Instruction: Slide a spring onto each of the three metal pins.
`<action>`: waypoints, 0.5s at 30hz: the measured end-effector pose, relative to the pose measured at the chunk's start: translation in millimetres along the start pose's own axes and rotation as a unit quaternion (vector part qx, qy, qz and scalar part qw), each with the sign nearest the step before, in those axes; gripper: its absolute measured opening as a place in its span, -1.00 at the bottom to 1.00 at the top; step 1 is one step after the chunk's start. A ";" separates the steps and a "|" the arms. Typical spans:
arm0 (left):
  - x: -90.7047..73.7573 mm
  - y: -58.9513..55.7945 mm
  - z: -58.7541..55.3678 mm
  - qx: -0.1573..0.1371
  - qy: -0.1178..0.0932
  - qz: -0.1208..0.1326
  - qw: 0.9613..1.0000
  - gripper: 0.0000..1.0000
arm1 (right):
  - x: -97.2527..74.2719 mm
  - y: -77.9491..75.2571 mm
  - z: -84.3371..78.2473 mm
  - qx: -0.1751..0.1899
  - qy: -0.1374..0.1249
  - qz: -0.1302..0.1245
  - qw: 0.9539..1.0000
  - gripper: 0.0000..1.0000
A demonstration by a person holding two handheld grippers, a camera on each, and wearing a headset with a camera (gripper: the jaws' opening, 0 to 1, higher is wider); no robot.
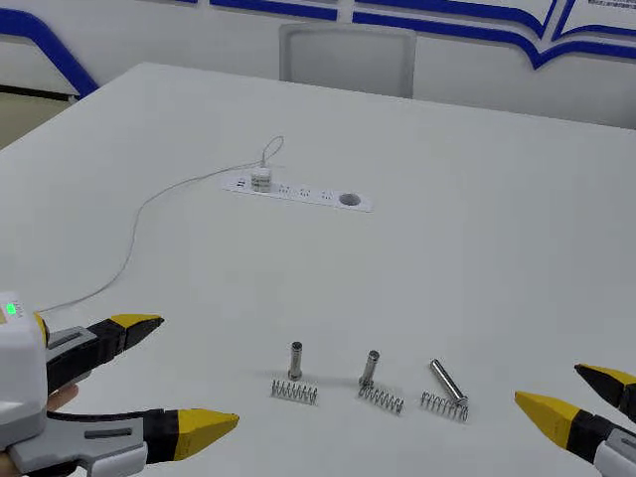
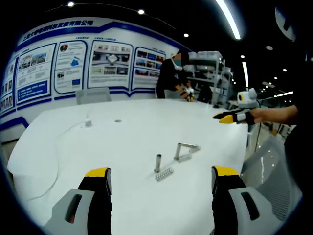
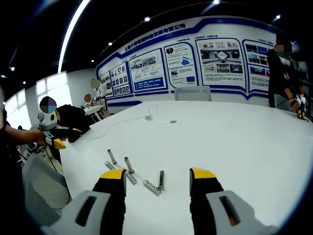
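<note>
Three short metal pins lie in a row near the table's front edge: the left pin (image 1: pixel 295 359) and the middle pin (image 1: pixel 369 367) stand upright, and the right pin (image 1: pixel 447 382) lies tilted. A small coil spring rests on the table just in front of each: left spring (image 1: pixel 294 392), middle spring (image 1: pixel 381 399), right spring (image 1: pixel 443 405). My left gripper (image 1: pixel 189 376) is open at the lower left, well apart from the pins. My right gripper (image 1: pixel 555 388) is open at the lower right. Both hold nothing. The pins (image 2: pixel 158 163) (image 3: pixel 129 164) lie ahead of the open jaws.
A white power strip (image 1: pixel 298 191) with a plugged adapter (image 1: pixel 261 180) and a thin cable (image 1: pixel 134 234) lies mid-table. A grey chair (image 1: pixel 346 57) stands at the far edge. A person (image 2: pixel 172 73) stands beyond the table.
</note>
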State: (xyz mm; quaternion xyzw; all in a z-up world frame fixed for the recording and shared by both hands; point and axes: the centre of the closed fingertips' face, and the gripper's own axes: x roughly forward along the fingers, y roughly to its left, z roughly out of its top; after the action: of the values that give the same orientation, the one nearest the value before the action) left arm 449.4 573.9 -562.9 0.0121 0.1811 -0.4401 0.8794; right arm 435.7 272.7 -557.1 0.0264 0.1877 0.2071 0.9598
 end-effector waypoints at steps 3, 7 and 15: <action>0.1 -0.2 -3.2 -0.001 0.004 0.001 1.000 0.73 | 4.5 -1.2 -0.5 -0.001 0.005 0.002 1.000 0.05; -0.1 0.2 -6.7 0.000 0.011 0.002 1.000 0.72 | 11.0 0.0 -0.9 -0.004 0.010 0.007 1.000 0.04; -0.4 4.4 -5.3 -0.006 0.005 0.012 1.000 0.64 | 27.7 5.6 -2.8 -0.009 0.019 0.024 1.000 -0.11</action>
State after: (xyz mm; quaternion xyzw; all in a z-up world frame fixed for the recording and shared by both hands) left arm 451.0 577.9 -568.3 0.0111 0.1881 -0.4284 0.8837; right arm 455.9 289.0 -568.7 0.0179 0.2029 0.2319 0.9512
